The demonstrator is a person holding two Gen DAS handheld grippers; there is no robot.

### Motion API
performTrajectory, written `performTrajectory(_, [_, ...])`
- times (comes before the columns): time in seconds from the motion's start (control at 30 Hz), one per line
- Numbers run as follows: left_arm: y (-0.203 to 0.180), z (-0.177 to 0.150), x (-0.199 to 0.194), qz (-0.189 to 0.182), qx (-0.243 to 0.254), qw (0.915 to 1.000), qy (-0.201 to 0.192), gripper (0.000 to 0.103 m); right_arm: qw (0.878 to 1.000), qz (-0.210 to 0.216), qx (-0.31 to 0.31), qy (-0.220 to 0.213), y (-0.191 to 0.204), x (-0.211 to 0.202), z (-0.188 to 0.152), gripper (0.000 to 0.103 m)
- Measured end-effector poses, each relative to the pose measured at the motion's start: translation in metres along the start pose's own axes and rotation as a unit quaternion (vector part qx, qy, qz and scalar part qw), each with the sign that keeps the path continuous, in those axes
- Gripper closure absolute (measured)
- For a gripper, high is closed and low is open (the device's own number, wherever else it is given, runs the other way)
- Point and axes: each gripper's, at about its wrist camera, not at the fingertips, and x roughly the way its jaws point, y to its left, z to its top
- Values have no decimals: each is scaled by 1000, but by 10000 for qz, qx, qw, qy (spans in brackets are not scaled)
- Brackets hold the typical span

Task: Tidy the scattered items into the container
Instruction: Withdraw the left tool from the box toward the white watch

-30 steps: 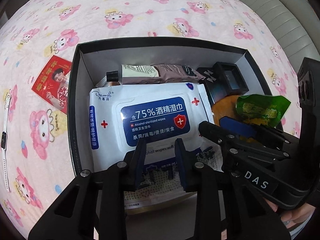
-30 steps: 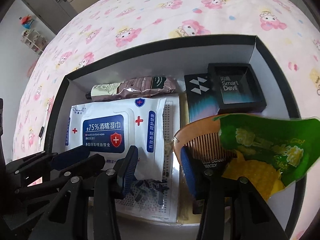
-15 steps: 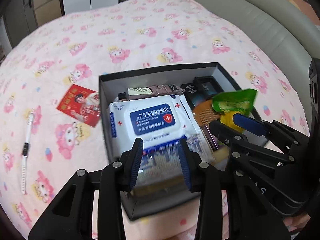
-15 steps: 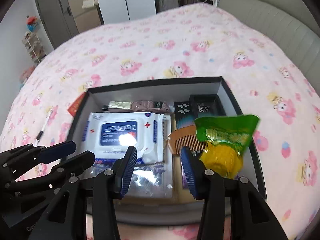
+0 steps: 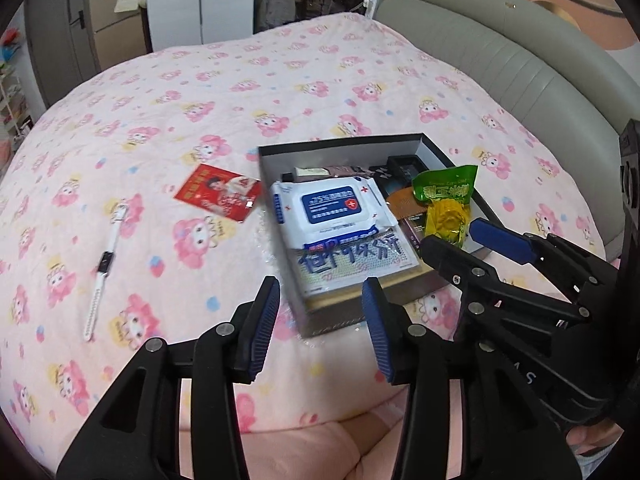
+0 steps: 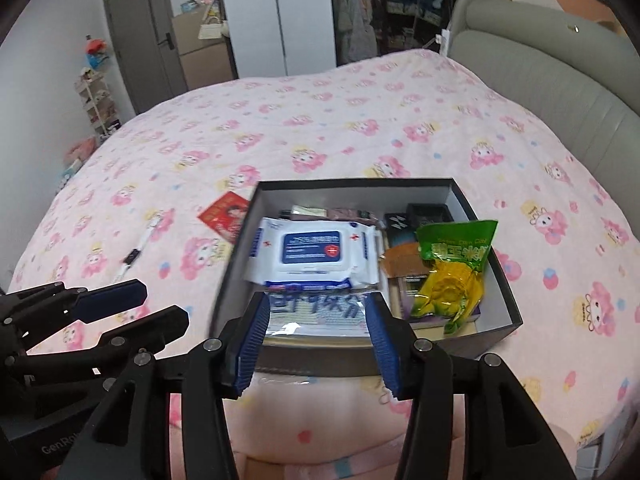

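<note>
While only the left wrist view took in the whole white watch (image 5: 102, 264) lying on the pink bedspread (image 5: 320, 80), saw just its strap tip in the right wrist view. Found both the left tool (image 5: 320, 316) and the right tool (image 6: 318, 334) spread wide and empty, near the black box (image 6: 496, 260) on the bed. Noted the box packed: white wipes pack (image 6: 316, 252), green-and-yellow snack bag (image 6: 456, 272), brown comb (image 5: 402, 202). Red card (image 5: 218, 192) left outside, just beside its left wall.

Both grippers (image 5: 320, 320) withdrawn from box (image 5: 340, 320)
</note>
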Motion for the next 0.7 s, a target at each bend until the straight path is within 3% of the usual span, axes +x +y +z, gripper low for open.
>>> performTrajectory(0.23, [21,-18,-37,105,-76,9997,-188,57,9997,106,-172,-141,32,-19,-3,50])
performTrajectory(0.4, [41,-32,-56,23,-205,9995,-239,52,9990,246,-327,-172,55,-27,-7,50])
performTrajectory(0.7, [92,-57,-83,156,-629,9970,-430,52,9962,435,-707,-249,114,-33,-9,49])
